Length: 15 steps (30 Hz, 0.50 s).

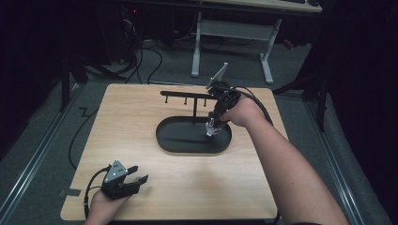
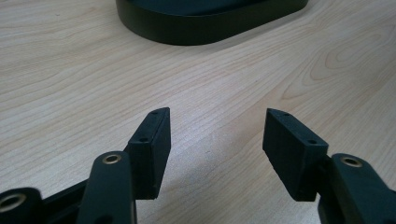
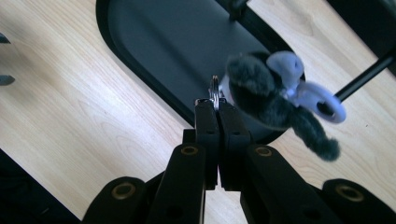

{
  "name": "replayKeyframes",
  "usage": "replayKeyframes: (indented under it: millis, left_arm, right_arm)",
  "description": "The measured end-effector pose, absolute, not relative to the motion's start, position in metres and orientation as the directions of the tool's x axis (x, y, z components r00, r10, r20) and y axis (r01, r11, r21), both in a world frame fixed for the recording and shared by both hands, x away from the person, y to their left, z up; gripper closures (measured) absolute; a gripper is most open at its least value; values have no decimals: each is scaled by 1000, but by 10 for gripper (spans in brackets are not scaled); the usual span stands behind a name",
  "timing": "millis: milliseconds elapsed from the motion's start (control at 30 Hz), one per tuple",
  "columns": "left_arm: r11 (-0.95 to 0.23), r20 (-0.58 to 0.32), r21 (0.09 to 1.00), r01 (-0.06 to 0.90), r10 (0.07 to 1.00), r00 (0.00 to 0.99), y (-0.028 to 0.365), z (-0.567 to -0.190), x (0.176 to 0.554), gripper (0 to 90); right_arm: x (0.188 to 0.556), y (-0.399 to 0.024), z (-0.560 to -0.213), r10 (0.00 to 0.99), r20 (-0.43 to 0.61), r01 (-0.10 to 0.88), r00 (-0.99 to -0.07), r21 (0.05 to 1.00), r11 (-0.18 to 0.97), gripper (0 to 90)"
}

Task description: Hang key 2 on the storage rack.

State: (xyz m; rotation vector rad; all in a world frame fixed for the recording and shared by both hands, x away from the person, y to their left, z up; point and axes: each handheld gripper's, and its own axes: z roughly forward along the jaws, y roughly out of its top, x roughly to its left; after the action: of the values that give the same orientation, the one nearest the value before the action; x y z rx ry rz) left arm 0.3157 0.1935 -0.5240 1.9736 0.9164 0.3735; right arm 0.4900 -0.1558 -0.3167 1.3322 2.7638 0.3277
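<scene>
The surface point(image 1: 141, 140) was pale blond wood with wavy brown grain. On it the oval tray point(image 1: 173, 140) was matte black, and so was the hook rack point(image 1: 187, 95) rising from it. The plush toy point(image 3: 266, 93) was dark grey fuzz with lilac-white trim, on a silver key ring point(image 3: 214, 88). Both the left gripper point(image 2: 215, 135) and the right gripper point(image 3: 217, 109) were black with brass-coloured screw inserts. The floor point(image 1: 37, 140) was dull grey.

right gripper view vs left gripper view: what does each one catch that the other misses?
Right gripper view: its tongs shut on a metal ring with a fuzzy grey plush keychain hanging off it, plus the black tray's inside floor. Left gripper view: its tongs open, nothing between them, and the tray's outer wall. Both: the wooden tabletop and that black tray.
</scene>
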Motion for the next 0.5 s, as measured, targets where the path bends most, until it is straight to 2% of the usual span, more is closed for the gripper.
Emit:
replayKeyframes:
  millis: [500]
  left_arm:
    - [-318,-100,827,463,728,678,195,-525,315,425]
  right_arm:
    - [511,-137,-312,770,45,757,-636,232,611,891]
